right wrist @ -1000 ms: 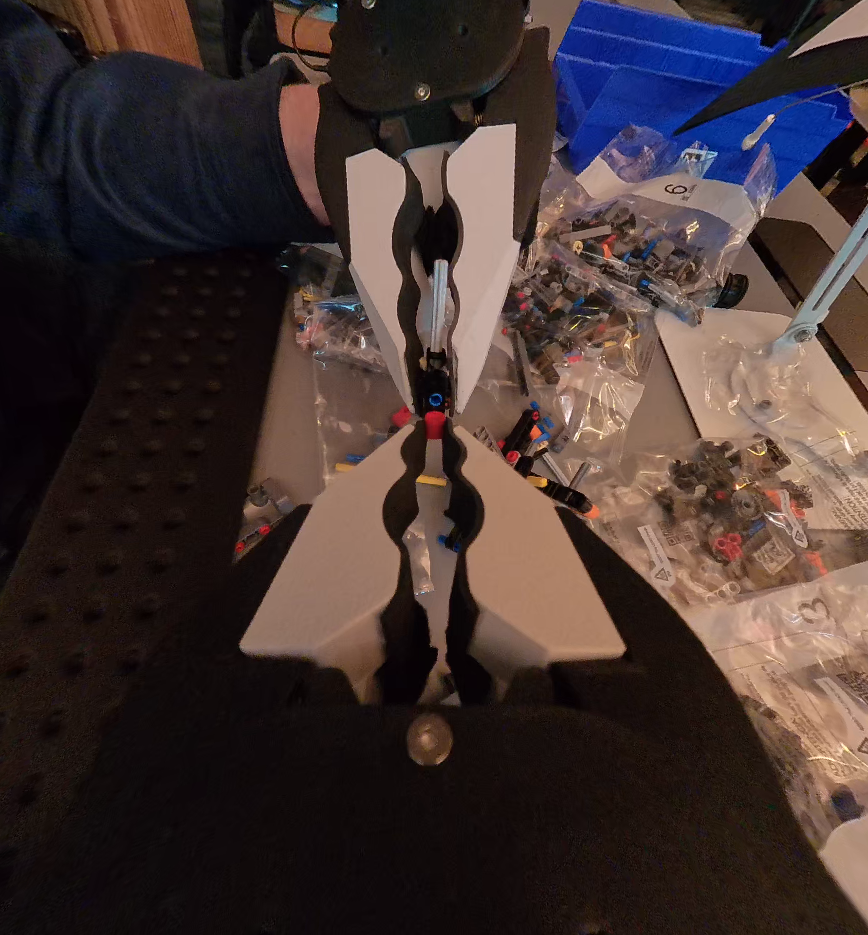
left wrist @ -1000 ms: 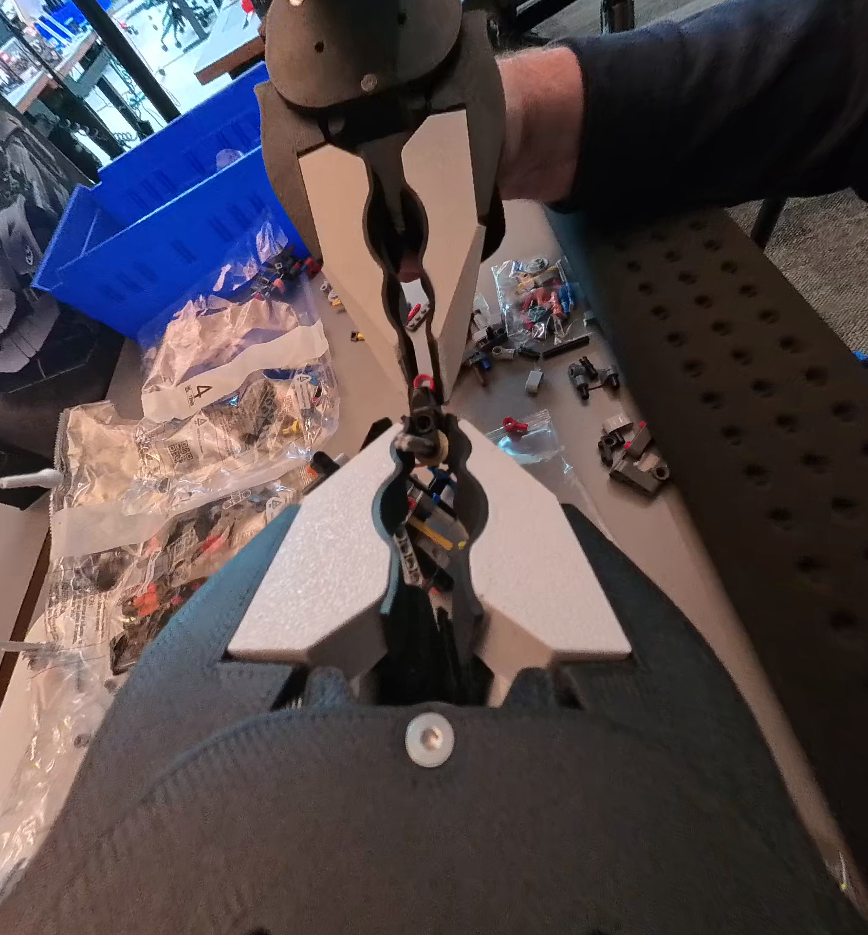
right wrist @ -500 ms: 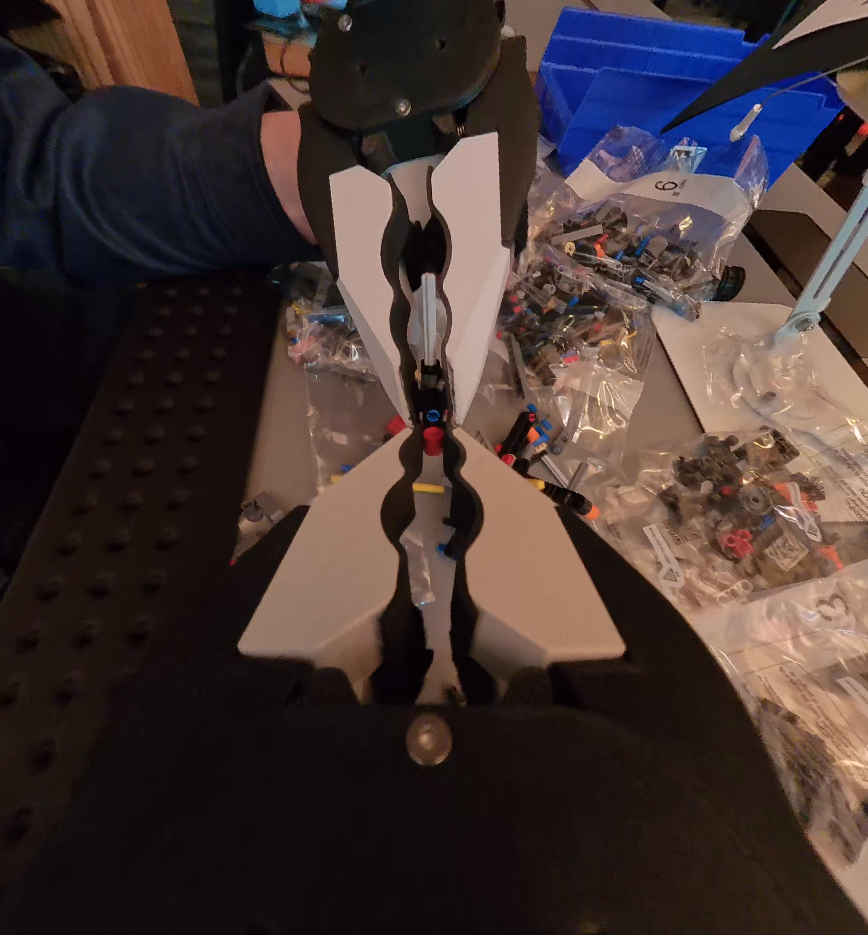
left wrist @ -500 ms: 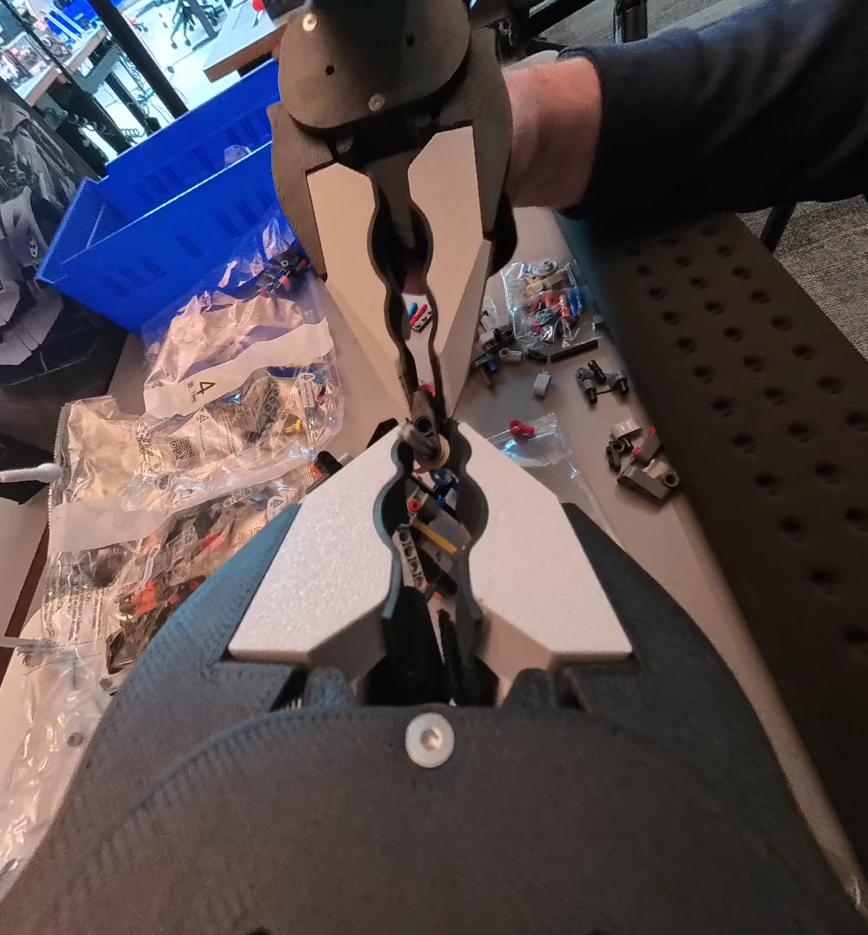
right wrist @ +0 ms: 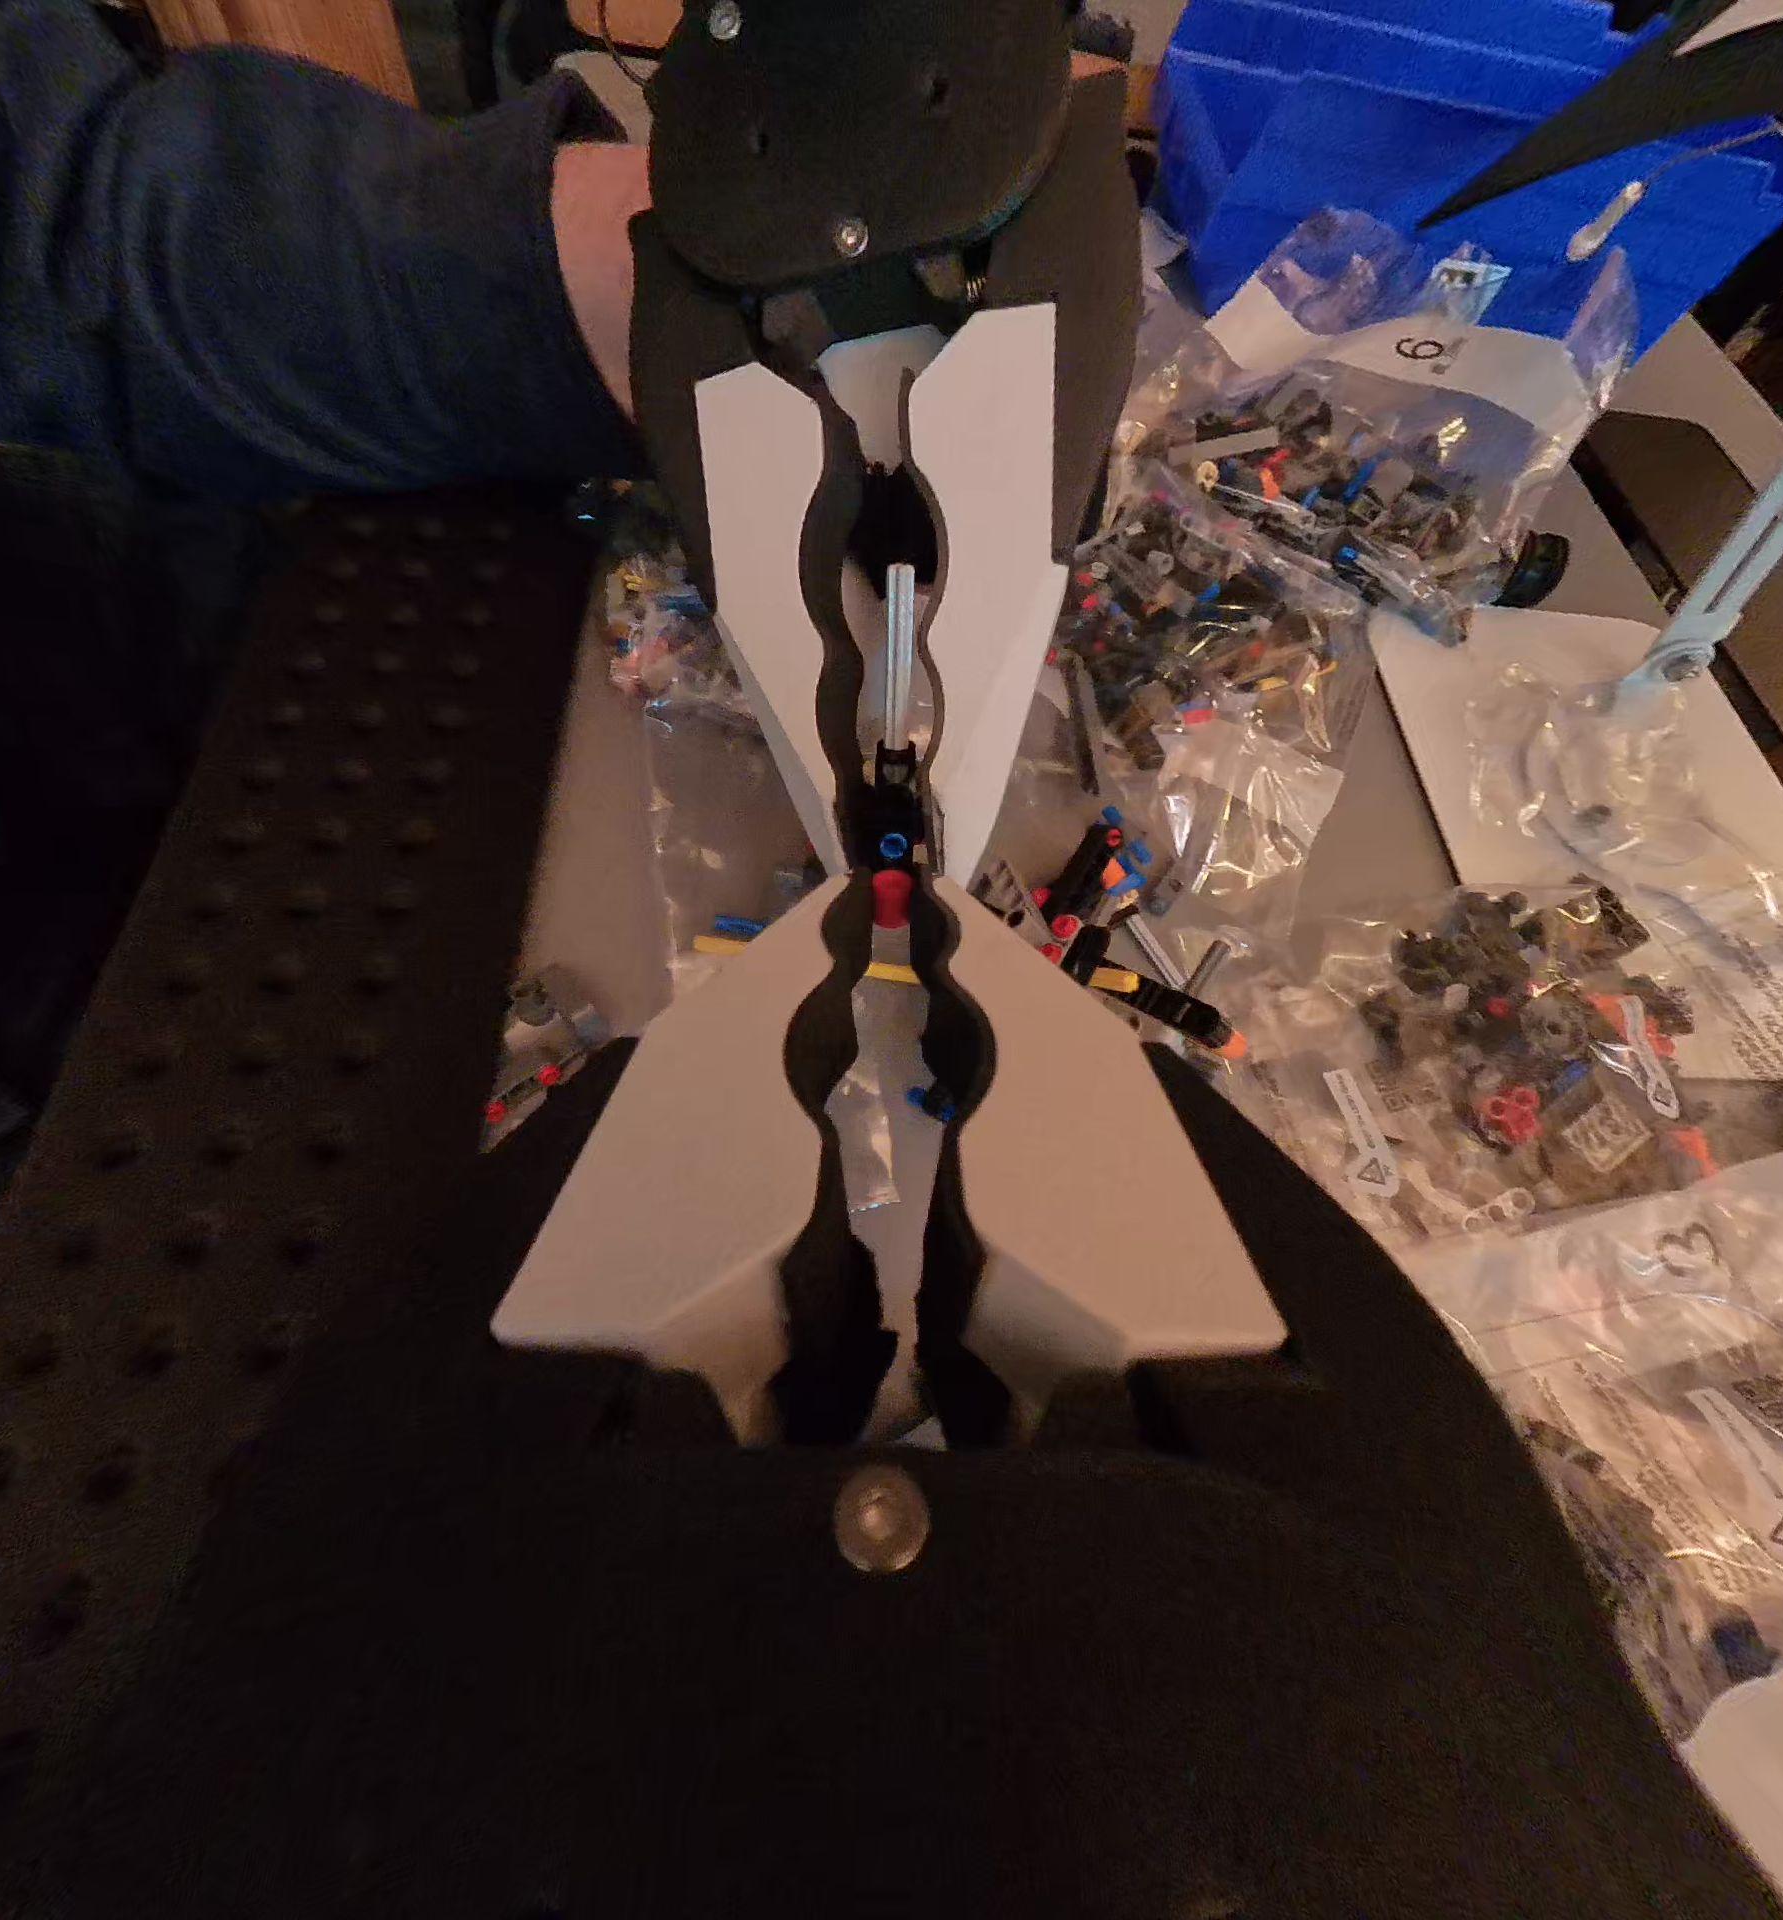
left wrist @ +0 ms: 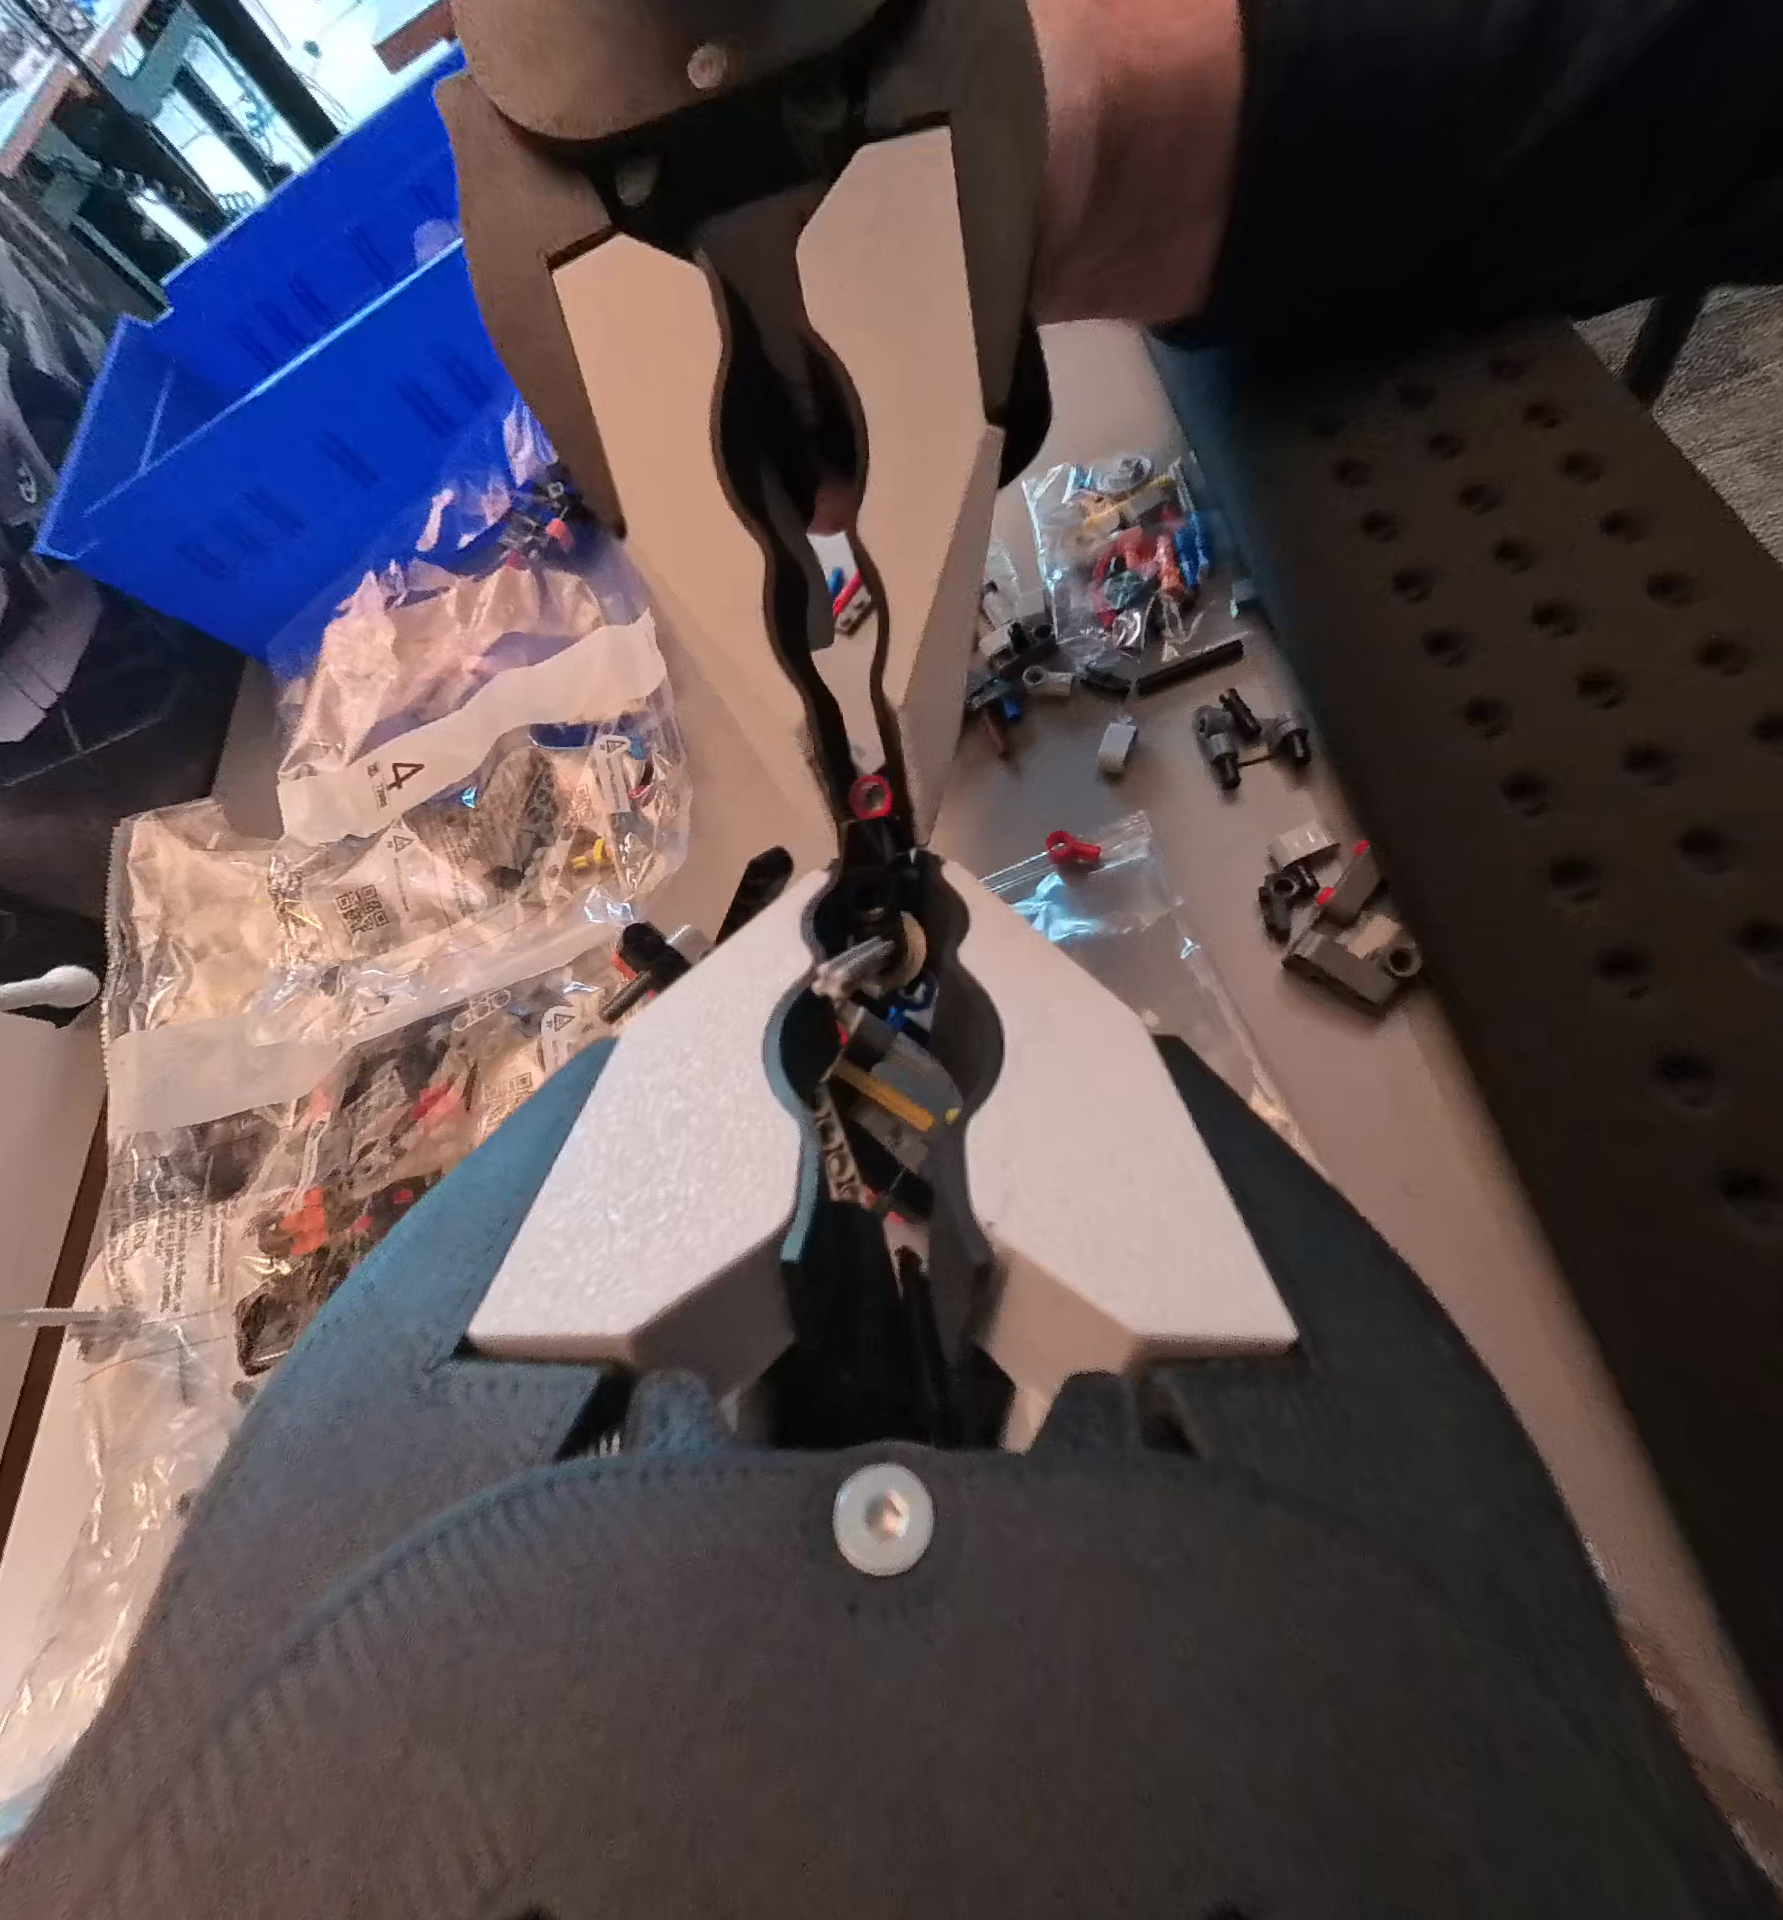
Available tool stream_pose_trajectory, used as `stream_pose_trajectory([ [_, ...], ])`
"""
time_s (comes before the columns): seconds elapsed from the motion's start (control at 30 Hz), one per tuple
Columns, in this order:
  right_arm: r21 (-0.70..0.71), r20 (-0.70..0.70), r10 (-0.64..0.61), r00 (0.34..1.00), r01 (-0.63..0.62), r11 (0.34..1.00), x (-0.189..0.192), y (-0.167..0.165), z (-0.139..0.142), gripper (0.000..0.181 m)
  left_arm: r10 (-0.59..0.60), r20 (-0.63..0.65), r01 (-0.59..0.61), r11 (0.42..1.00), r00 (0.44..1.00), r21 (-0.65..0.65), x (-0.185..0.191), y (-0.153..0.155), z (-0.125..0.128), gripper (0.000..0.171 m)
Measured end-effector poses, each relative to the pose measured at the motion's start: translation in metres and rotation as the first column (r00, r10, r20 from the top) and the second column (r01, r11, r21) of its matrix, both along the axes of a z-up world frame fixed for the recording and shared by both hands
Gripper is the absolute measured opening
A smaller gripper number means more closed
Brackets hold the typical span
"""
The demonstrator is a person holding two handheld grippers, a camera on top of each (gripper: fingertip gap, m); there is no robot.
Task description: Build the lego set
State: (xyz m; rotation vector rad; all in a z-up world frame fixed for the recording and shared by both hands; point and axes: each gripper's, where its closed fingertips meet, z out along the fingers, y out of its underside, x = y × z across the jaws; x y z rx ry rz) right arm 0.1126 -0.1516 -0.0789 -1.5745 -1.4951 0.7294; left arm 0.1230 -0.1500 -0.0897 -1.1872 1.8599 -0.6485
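Two blue bins [left wrist: 274, 436]; clear bags [right wrist: 1313, 499] hold lego pieces.

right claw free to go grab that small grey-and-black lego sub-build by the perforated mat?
Probably not yet. The right claw is shut on a small red pin, mating it to the black piece in the left claw. The grey-and-black lego sub-build lies unobstructed otherwise.

tongs [left wrist: 871, 883]: 2 | blue bins [left wrist: 274, 436]: 2 | numbered part bags [right wrist: 1386, 416]: 3
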Motion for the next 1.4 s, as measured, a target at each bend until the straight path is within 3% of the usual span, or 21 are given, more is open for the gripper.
stream_pose_trajectory([
  [0.3, -0.024, 0.009, 0.042, 0.999, -0.042, 0.999, 0.01, -0.009, 0.0, 0.005, -0.019, -0.038, 0.018, 1.0, 0.999, -0.014, 0.0, -0.008, -0.006, 0.013],
  [0.33, -0.012, -0.031, -0.011, 0.999, 0.01, 1.0, 0.026, 0.0, 0.009, 0.005, 0.033, -0.142, -0.031, 0.999, 0.989, 0.015, -0.015, 0.005, -0.023, 0.013],
  [0.4, -0.025, -0.139, -0.05, 0.989, 0.047, 0.999, 0.055, 0.003, 0.028, 0.004, 0.053, -0.045, -0.058, 0.992, 0.998, -0.115, -0.025, 0.01, -0.007, 0.013],
  [0.57, -0.101, -0.095, 0.01, 0.995, -0.019, 0.995, 0.028, -0.002, 0.008, 0.005, 0.009, -0.085, -0.017, 0.996, 0.996, -0.089, -0.014, 0.002, -0.019, 0.013],
  [0.67, -0.151, -0.009, -0.015, 1.0, 0.013, 0.988, 0.033, 0.002, -0.015, 0.005, -0.002, -0.023, -0.001, 0.991, 1.0, -0.134, -0.016, 0.0, -0.009, 0.013],
  [0.77, -0.178, -0.065, -0.004, 0.998, -0.008, 0.984, 0.03, 0.002, -0.007, 0.005, -0.006, -0.005, 0.005, 0.99, 1.0, -0.144, -0.014, 0.0, -0.008, 0.013],
  [0.87, -0.147, -0.029, -0.019, 0.999, 0.015, 0.989, 0.03, 0.004, -0.014, 0.005, 0.01, -0.028, -0.013, 0.992, 1.0, -0.122, -0.013, 0.004, -0.014, 0.014],
  [1.0, -0.173, 0.063, -0.033, 0.997, 0.043, 0.984, 0.028, 0.007, -0.033, 0.019, 0.01, -0.047, -0.016, 0.992, 0.999, -0.122, -0.011, 0.004, -0.018, 0.019],
  [1.07, -0.161, 0.07, -0.032, 0.997, 0.042, 0.986, 0.028, 0.007, -0.034, 0.019, -0.009, -0.055, 0.003, 0.994, 0.998, -0.106, -0.01, 0.001, -0.021, 0.0],
  [1.3, -0.126, 0.077, -0.045, 0.996, 0.055, 0.99, 0.03, 0.009, -0.031, 0.017, 0.027, -0.057, -0.034, 0.991, 0.998, -0.132, -0.015, 0.01, -0.022, 0.0],
  [1.4, -0.137, 0.096, -0.031, 0.995, 0.044, 0.99, 0.028, 0.006, -0.035, 0.018, 0.069, -0.096, -0.083, 0.985, 0.993, -0.151, -0.022, 0.019, -0.028, 0.014],
])
